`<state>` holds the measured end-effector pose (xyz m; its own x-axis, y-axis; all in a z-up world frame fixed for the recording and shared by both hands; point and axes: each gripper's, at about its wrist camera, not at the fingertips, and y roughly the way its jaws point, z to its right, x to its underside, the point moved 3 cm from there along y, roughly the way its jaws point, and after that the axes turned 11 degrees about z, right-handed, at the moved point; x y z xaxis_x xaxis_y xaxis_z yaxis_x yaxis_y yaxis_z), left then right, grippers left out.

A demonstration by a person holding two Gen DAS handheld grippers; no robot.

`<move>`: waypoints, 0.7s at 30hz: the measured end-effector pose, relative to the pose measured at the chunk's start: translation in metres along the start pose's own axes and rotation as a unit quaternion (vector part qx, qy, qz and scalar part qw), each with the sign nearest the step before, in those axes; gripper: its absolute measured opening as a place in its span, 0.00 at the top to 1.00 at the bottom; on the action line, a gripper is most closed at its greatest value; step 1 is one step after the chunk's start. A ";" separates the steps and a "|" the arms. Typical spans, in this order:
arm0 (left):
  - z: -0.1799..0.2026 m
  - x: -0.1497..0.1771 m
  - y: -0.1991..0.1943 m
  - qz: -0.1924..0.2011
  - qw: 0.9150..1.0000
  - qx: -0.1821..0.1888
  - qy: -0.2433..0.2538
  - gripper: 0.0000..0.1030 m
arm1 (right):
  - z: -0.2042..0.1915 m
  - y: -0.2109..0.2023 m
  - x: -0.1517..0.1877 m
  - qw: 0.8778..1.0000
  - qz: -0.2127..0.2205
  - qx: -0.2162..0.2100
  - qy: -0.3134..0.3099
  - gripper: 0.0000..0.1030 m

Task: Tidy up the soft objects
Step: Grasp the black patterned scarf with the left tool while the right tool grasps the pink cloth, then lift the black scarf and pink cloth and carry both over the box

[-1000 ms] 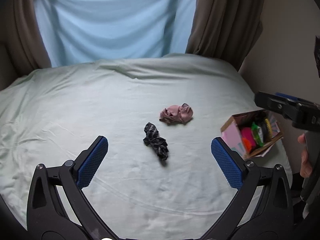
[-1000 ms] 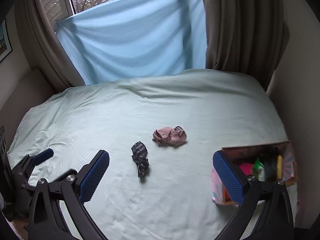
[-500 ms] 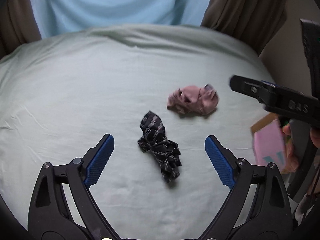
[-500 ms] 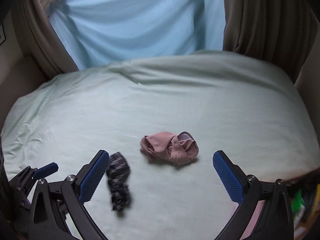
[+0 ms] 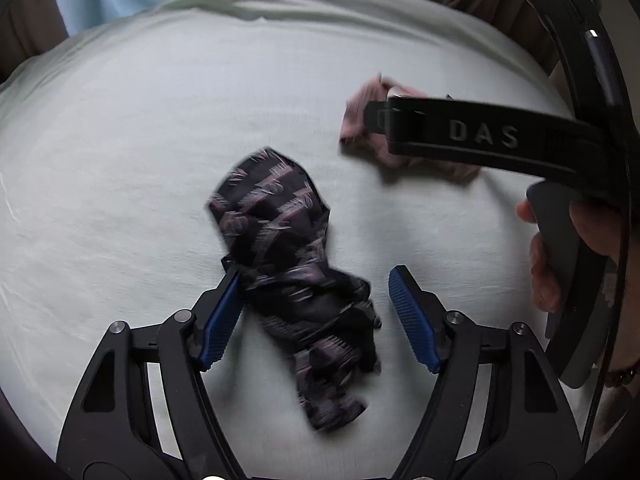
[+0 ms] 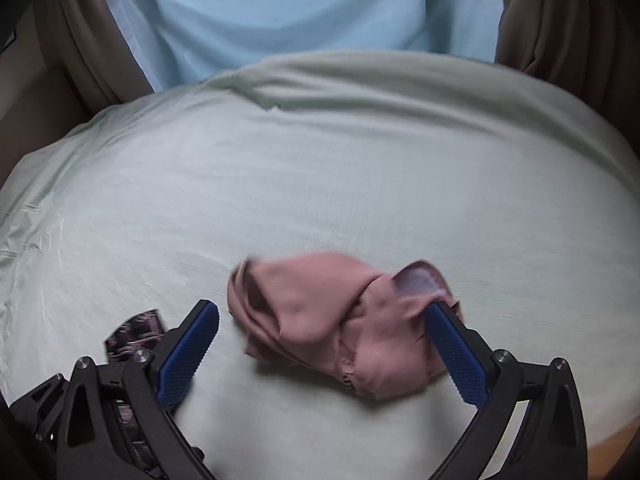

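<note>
Soft objects on the pale green bed sheet (image 5: 160,120): the dark patterned cloth (image 5: 292,280) lies crumpled at centre and lower centre of my left wrist frame, the pink garment (image 6: 340,320) at lower centre of my right wrist frame. Both look light, limp and thin; I judge they will sag and trail once lifted, so I would pinch each through its thickest bunched fold, not a loose edge

My left gripper (image 5: 316,316) stands wide, the dark cloth between its blue pads, the left pad touching or just beside the fabric, the right pad apart from it. My right gripper (image 6: 320,352) is also wide, straddling the pink garment; its right pad (image 6: 452,360) sits against or under a fold, though I cannot tell which

In the left wrist view the right tool's black arm crosses the upper right and hides most of the pink garment (image 5: 360,112). In the right wrist view only a corner of the dark cloth (image 6: 136,328) shows at lower left, behind the gripper. Both fabrics are motion-blurred, so seams and garment type are unclear
</note>
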<state>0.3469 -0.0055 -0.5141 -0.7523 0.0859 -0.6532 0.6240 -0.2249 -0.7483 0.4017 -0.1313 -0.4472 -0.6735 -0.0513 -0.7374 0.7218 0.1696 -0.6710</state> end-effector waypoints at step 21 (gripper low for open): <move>-0.022 -0.018 -0.006 0.007 1.000 -0.012 -0.022 0.68 | 0.007 0.014 -0.004 0.998 0.013 0.050 -0.021 0.74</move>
<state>0.3621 0.0158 -0.5004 -0.7522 0.0403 -0.6577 0.6384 -0.2024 -0.7426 0.4158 -0.1360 -0.4543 -0.6480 -0.0901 -0.7563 0.7531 0.0724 -0.6539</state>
